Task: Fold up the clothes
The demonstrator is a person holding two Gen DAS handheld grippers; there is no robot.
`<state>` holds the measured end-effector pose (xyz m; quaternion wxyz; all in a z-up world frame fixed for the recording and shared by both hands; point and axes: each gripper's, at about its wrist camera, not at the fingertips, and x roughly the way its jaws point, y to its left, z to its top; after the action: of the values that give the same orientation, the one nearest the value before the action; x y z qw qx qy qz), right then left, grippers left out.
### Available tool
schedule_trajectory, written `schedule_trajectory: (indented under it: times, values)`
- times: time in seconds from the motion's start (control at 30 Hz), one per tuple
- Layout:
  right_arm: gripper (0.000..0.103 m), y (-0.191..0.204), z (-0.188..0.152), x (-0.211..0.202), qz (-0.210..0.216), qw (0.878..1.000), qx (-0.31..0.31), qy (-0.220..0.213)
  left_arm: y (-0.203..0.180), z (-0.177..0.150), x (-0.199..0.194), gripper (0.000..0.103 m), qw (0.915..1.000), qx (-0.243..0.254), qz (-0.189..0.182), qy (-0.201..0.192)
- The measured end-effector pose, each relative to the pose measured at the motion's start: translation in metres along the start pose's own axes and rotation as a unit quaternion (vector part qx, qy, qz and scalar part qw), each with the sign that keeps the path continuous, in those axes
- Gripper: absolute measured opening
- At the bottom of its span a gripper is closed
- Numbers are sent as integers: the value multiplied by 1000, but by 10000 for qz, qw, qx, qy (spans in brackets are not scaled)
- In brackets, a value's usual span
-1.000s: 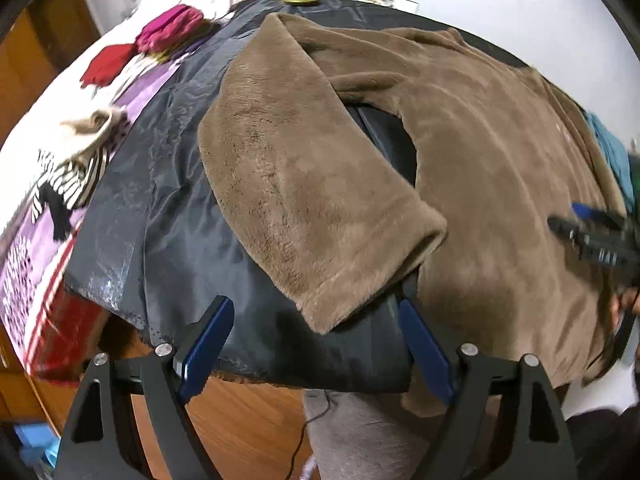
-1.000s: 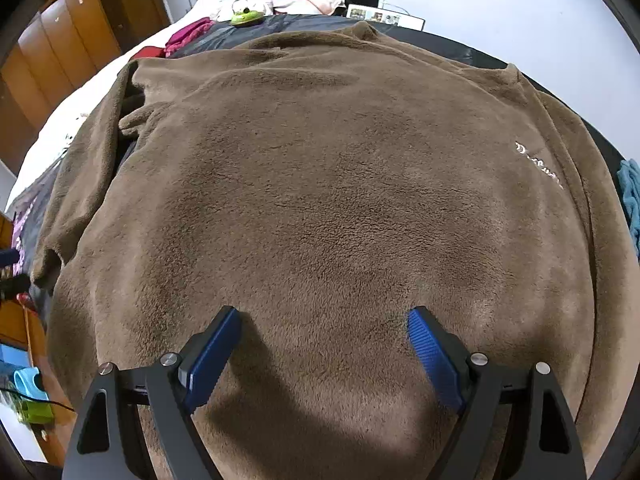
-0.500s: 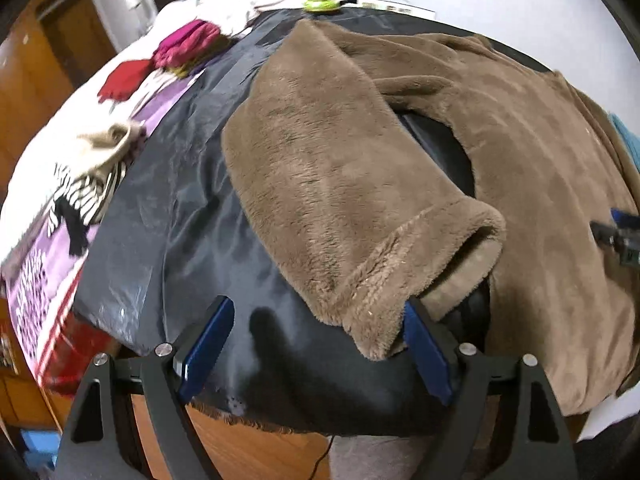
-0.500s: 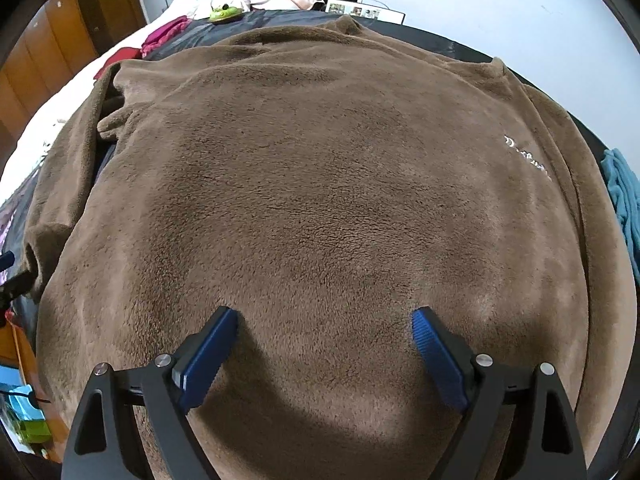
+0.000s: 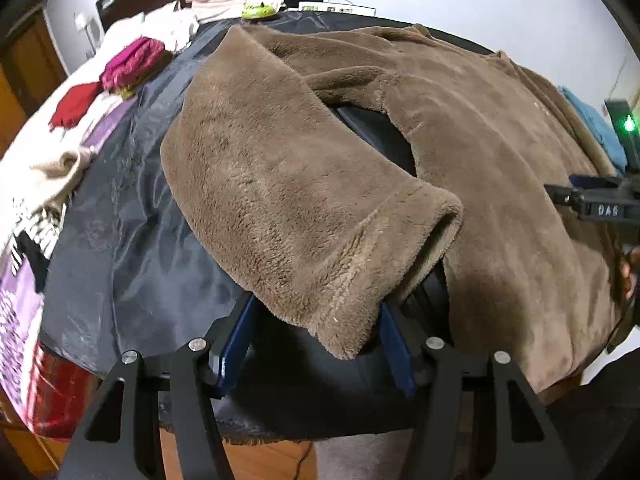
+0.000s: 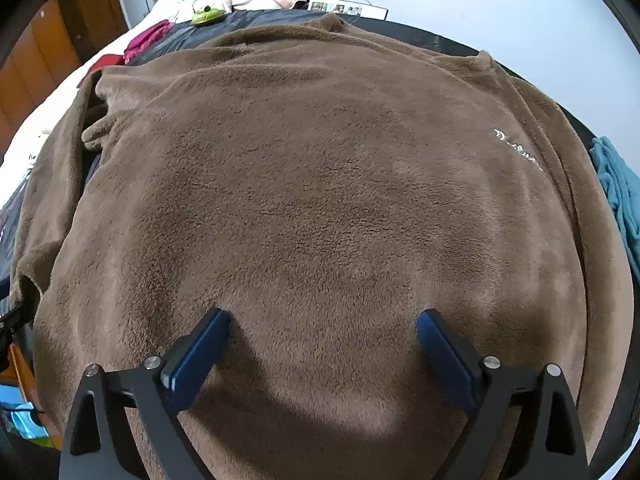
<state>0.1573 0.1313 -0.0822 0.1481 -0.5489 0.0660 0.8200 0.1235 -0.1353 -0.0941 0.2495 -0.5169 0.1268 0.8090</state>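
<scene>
A brown fleece top (image 6: pixel 320 200) lies spread on a black sheet (image 5: pixel 120 240) over the bed. Its left sleeve (image 5: pixel 288 200) runs toward me in the left wrist view, and the cuff (image 5: pixel 360 288) hangs between the blue pads of my left gripper (image 5: pixel 316 332). The jaws stand a cuff's width apart and look partly closed around it; I cannot tell if they pinch it. My right gripper (image 6: pixel 320 340) is open, its pads resting on the top's lower body; it also shows in the left wrist view (image 5: pixel 592 204).
Folded red (image 5: pixel 74 104) and magenta (image 5: pixel 132 62) clothes, a cream garment (image 5: pixel 60 168) and a striped one lie on the bed to the left. A teal cloth (image 6: pixel 620 196) lies at the right. A green object (image 6: pixel 206 16) sits at the far end. The wooden floor is below the bed edge.
My left gripper has moved forward onto the sleeve cuff and its jaws have narrowed around it; the cuff is lifted a little. The right gripper has barely moved.
</scene>
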Motion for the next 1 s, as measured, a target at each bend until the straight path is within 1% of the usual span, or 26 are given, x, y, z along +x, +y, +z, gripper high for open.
schedule_trajectory:
  times: [0.07, 0.1, 0.13, 0.17, 0.2, 0.27, 0.33, 0.4, 0.47, 0.53, 0.57, 0.6, 0.7, 0.73, 0.77, 0.93, 1.0]
  values:
    - [96, 2, 0, 0, -27, 10000, -8, -9, 3, 0, -4, 34, 10000, -4, -38, 24]
    - [96, 2, 1, 0, -28, 10000, -26, 17, 6, 1, -7, 33, 10000, -1, 29, 25]
    - [96, 2, 2, 0, -24, 10000, -25, 38, 13, 1, -8, 26, 10000, -68, 67, 28]
    - [96, 3, 3, 1, -18, 10000, -19, 56, 23, 1, -9, 22, 9998, -172, 78, 34]
    - [96, 3, 3, 1, -19, 10000, -5, 59, 32, 2, -11, 21, 9995, -306, 71, 37]
    - [96, 4, 3, 0, -26, 10000, 25, 57, 57, 4, -19, 18, 9971, -763, -28, 14]
    - [96, 5, 2, 0, -42, 10000, 51, 50, 84, 7, -28, 16, 9915, -1289, -166, -66]
    - [96, 3, 1, 0, -46, 10000, 65, 47, 114, 11, -44, 14, 9829, -1795, -320, -260]
    - [96, -1, 1, -1, -45, 10000, 75, 46, 139, 16, -58, 14, 9729, -2216, -479, -450]
    - [96, -1, 1, -1, -52, 9999, 90, 45, 165, 21, -72, 13, 9601, -2645, -650, -640]
    - [97, -1, 1, -1, -56, 9999, 98, 44, 178, 23, -78, 11, 9520, -2878, -750, -726]
    - [97, -1, 1, -1, -63, 9999, 112, 45, 191, 24, -83, 11, 9427, -3121, -858, -806]
    - [99, -1, 2, 1, -83, 9998, 168, 53, 227, 23, -87, 11, 9113, -3826, -1179, -957]
    - [100, -1, 3, 1, -89, 9998, 189, 56, 238, 21, -87, 11, 9022, -4018, -1220, -984]
    - [101, 0, 3, 2, -98, 9997, 209, 58, 243, 20, -86, 11, 8999, -4083, -1179, -979]
    - [101, 1, 5, 2, -137, 9994, 311, 74, 261, 18, -83, 11, 9038, -4101, -838, -891]
    - [101, 1, 4, 1, -146, 9993, 337, 77, 263, 16, -74, 11, 9008, -4199, -830, -735]
